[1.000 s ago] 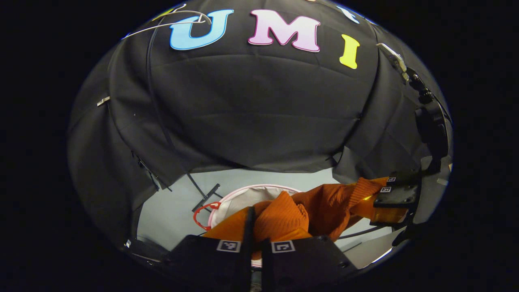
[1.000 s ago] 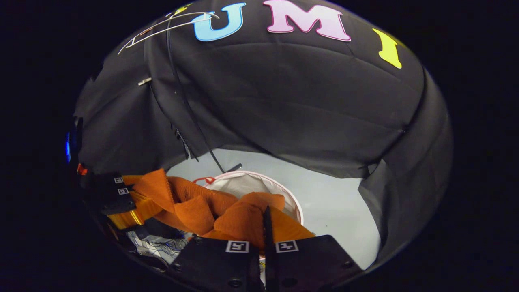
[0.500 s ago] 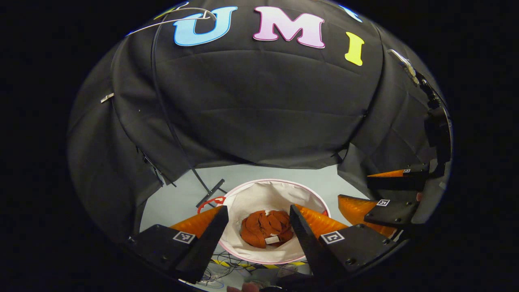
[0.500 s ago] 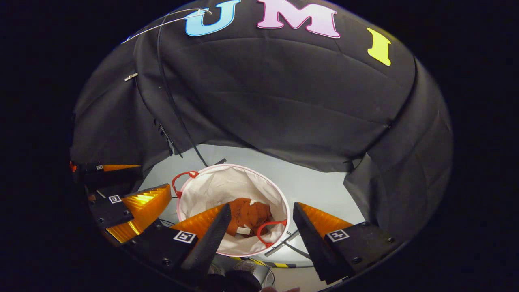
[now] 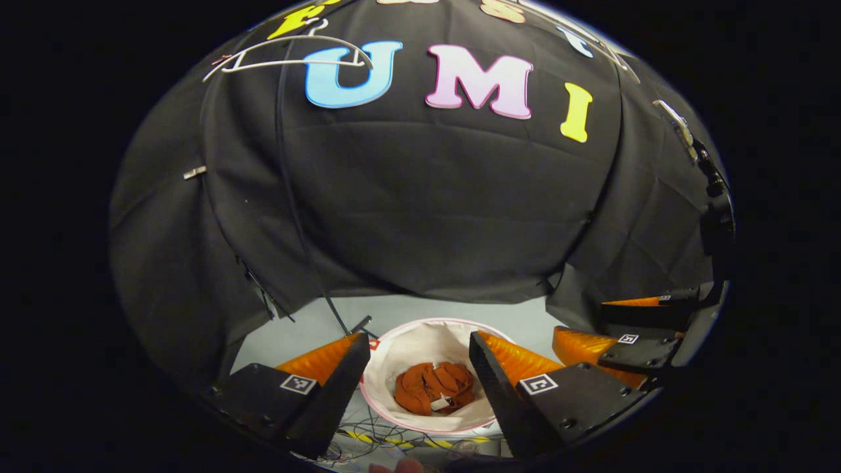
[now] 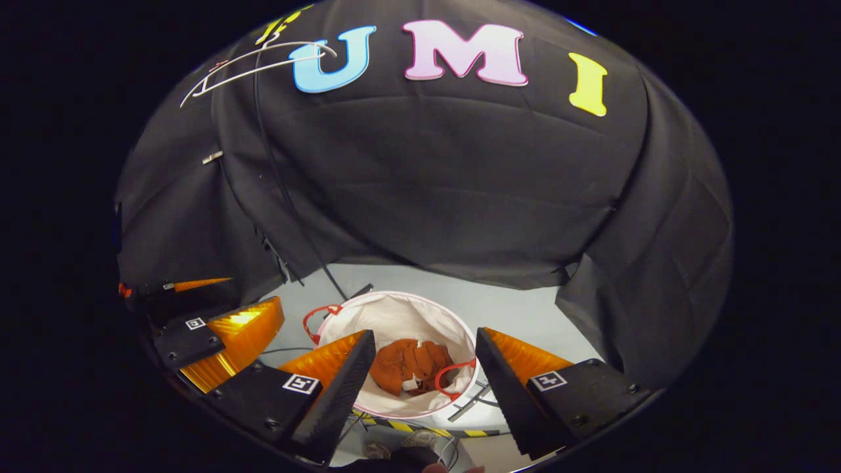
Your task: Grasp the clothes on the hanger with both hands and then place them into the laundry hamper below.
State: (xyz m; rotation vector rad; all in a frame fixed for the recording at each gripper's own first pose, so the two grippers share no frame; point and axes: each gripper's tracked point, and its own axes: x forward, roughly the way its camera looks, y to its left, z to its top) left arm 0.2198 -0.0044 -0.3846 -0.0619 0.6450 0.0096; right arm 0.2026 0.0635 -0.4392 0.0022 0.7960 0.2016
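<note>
Although the hanger [image 5: 289, 59] hangs bare high at the upper left of the left gripper view, against the booth wall, the orange garment [image 5: 433, 389] lies crumpled at the bottom of the white laundry hamper [image 5: 394, 348] on the pale floor [image 5: 295, 328] below. Moving rightward across that view, the left gripper [image 5: 417, 364] stands above the hamper with its fingers spread wide and nothing between them, the hamper's mouth showing through the gap. Farther right, near the edge, the right gripper [image 5: 614, 328] is also parted and empty.

From the right gripper view, the left gripper [image 6: 217, 309] sits at the far left, fingers apart. Next comes the hamper's red handle [image 6: 315, 315], then the hamper [image 6: 394, 309] itself with the garment [image 6: 407, 364] bunched inside, a small pale tag on it. The right gripper [image 6: 424, 368] frames it, wide open and holding nothing.

Judging by its ribbed knit and the way it has collapsed into folds, the garment looks soft, light and limp, unlikely to slip or break; it would drape from whatever point is pinched. If it needed lifting again, a raised fold at each side would be the place to grip. The placing appears done.
</note>
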